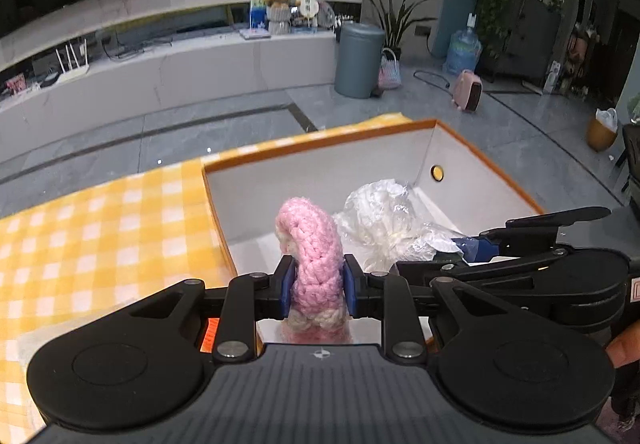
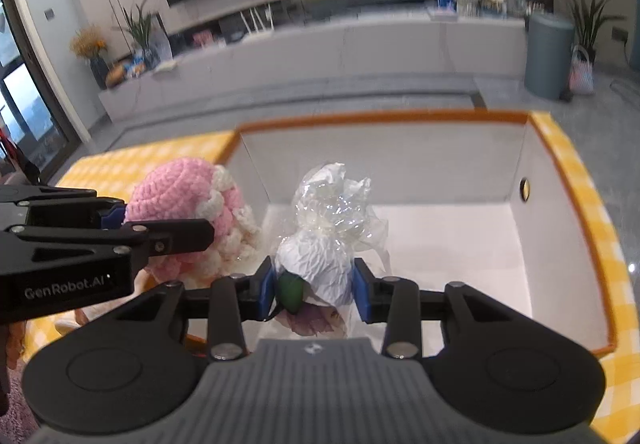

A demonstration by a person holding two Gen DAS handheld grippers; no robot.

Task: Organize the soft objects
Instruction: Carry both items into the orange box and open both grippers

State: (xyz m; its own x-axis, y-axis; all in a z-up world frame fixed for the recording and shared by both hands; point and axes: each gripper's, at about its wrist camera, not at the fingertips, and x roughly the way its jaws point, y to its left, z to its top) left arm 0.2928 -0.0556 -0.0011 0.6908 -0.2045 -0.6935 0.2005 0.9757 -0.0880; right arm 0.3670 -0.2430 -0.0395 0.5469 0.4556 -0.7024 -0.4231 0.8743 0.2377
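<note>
My left gripper (image 1: 315,286) is shut on a pink and cream crocheted toy (image 1: 314,252), held over the near left edge of an orange-rimmed white box (image 1: 320,141). The toy also shows in the right wrist view (image 2: 180,199), with the left gripper (image 2: 116,219) beside it. My right gripper (image 2: 314,286) is shut on a white paper bundle wrapped in clear plastic (image 2: 324,236), with a green and purple part at its base, held above the box's (image 2: 380,119) inside. In the left wrist view the bundle (image 1: 380,219) and the right gripper (image 1: 476,244) sit right of the toy.
The box stands on a yellow checked tablecloth (image 1: 100,228). A round hole (image 2: 524,187) is in the box's right wall. Beyond are grey floor, a long white TV bench (image 1: 160,71), a grey bin (image 1: 358,59) and potted plants.
</note>
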